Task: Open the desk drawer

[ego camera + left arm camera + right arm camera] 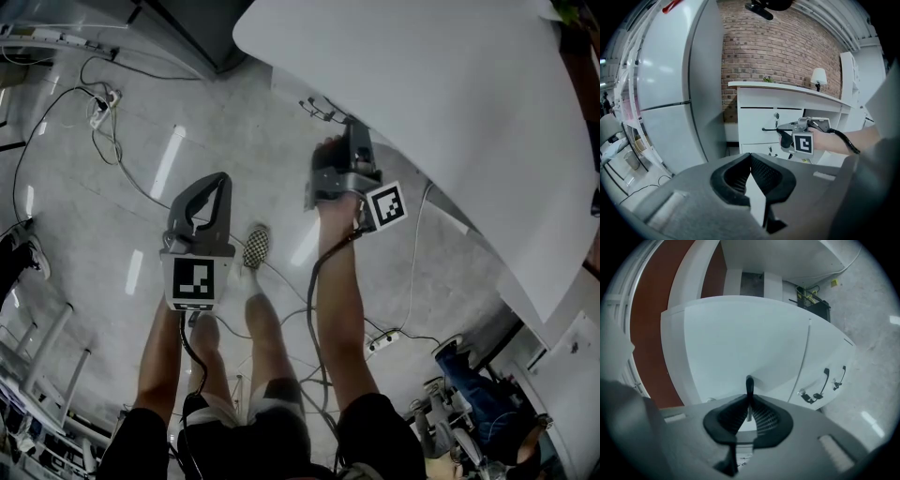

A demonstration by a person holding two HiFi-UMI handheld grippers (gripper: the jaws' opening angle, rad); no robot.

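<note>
Right gripper view: ribbed jaws on slim handle (749, 384)

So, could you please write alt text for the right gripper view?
The right gripper is shut on the thin black handle of a white desk drawer, seen close up. To the right, another black handle shows on the desk front.

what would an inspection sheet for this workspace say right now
surface: white desk top, lamp on it
job's things: drawer front looks flush, not yet pulled; handle black
clutter: power strip on the floor
grippers: right gripper shut on handle; left gripper shut, empty, held back
cables: floor cables loop near the person's feet
surroundings: brick wall, tall white cabinet
</note>
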